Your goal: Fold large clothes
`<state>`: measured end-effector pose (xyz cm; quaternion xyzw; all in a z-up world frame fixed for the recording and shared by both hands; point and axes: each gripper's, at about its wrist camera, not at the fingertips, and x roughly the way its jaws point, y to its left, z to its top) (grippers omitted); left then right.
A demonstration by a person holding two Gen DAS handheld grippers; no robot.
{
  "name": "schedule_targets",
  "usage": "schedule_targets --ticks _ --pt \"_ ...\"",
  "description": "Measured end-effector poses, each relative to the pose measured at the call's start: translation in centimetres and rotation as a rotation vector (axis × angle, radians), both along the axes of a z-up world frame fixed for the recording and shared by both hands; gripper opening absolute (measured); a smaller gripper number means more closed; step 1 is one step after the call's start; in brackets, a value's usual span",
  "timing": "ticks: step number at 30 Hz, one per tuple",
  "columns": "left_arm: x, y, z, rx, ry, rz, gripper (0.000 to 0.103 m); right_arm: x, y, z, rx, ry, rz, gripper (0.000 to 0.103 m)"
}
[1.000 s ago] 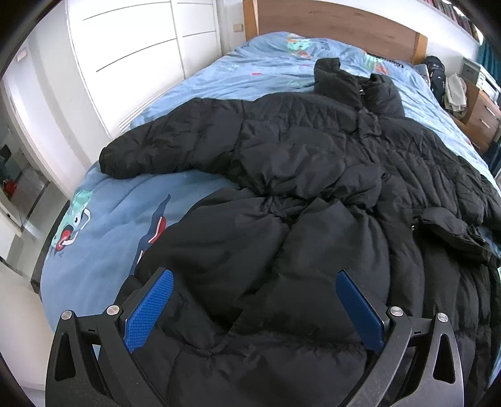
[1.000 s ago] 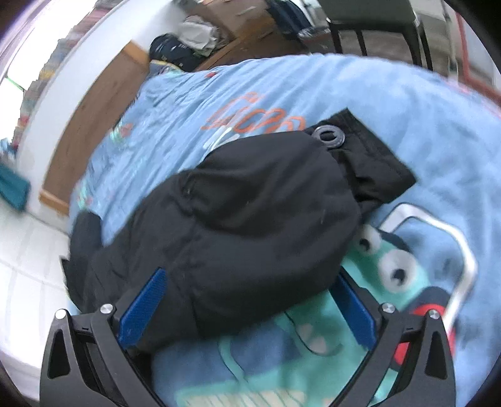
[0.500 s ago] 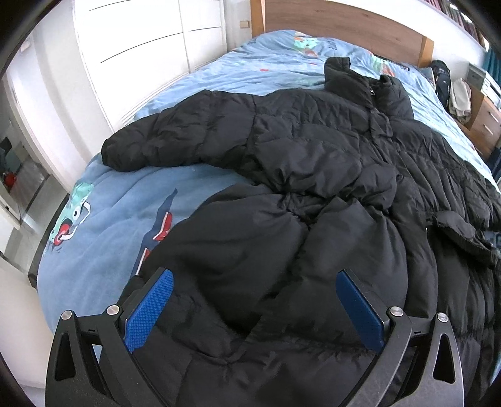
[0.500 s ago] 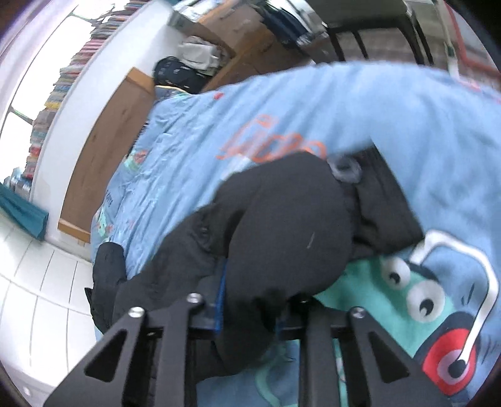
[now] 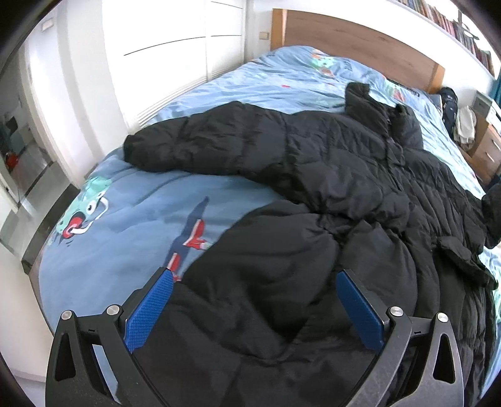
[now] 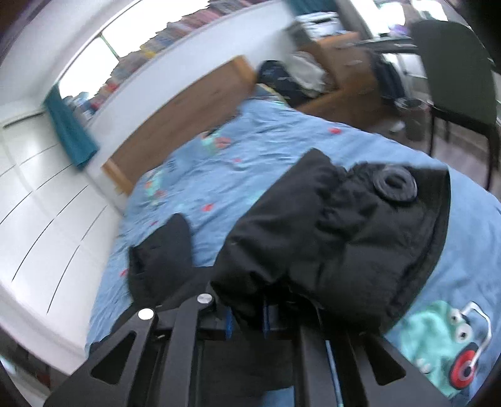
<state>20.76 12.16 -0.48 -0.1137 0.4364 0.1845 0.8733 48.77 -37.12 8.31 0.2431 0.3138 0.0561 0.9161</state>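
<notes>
Left gripper (image 5: 253,300) hangs over the near hem of the black puffer jacket (image 5: 313,219), blue pads (image 5: 150,310) wide apart, nothing pinched between them, quilted fabric bunched just below. Right gripper (image 6: 247,316) has its jaws pulled together, clamped on a fold of the jacket's sleeve (image 6: 328,238); the blue pad edges barely show beside the black cloth, and the picture is motion-blurred. The sleeve end with a round black ring patch (image 6: 394,186) stands lifted off the bedding ahead of that gripper. The jacket lies spread on the bed, front up, over a blue duvet (image 5: 131,231) printed with cartoon monsters; one teal monster with headphones (image 6: 451,341) sits at the near right of the right wrist view, beside the lifted sleeve. In the left wrist view the other sleeve (image 5: 200,147) stretches out flat toward the left edge of the bed, cuff near the duvet's edge. Further on, the collar (image 5: 372,103) stands up toward the head of the bed. Beyond it, the wooden headboard (image 5: 353,37), white wardrobe doors (image 5: 175,43) along the left side, wooden drawers (image 5: 487,150) with a dark bag (image 5: 449,103) and clothes at the far right. A dark chair (image 6: 454,72) stands past the bed's far side, books on a high shelf (image 5: 444,23) above the headboard.
</notes>
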Motion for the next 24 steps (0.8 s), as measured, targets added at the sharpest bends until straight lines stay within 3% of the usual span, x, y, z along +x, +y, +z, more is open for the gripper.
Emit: schedule_targets --ticks 5,11,17,24 --pt "-1.2 2.1 0.3 -0.006 -0.018 0.031 0.102 0.3 6.8 1.8 -0.038 -0.029 0.122 0.011" --pt "-2.6 4.6 0.1 -0.026 -0.023 0.078 0.102 -0.6 13.8 0.8 -0.086 -0.018 0.264 0.011" --pt "-3.7 6.3 -0.5 -0.04 -0.018 0.111 0.102 -2.6 20.5 -2.0 -0.169 0.014 0.4 0.011" --pt "-4.1 7.3 -1.2 -0.048 -0.012 0.129 0.102 -5.4 26.5 -8.2 -0.282 0.109 0.537 0.011"
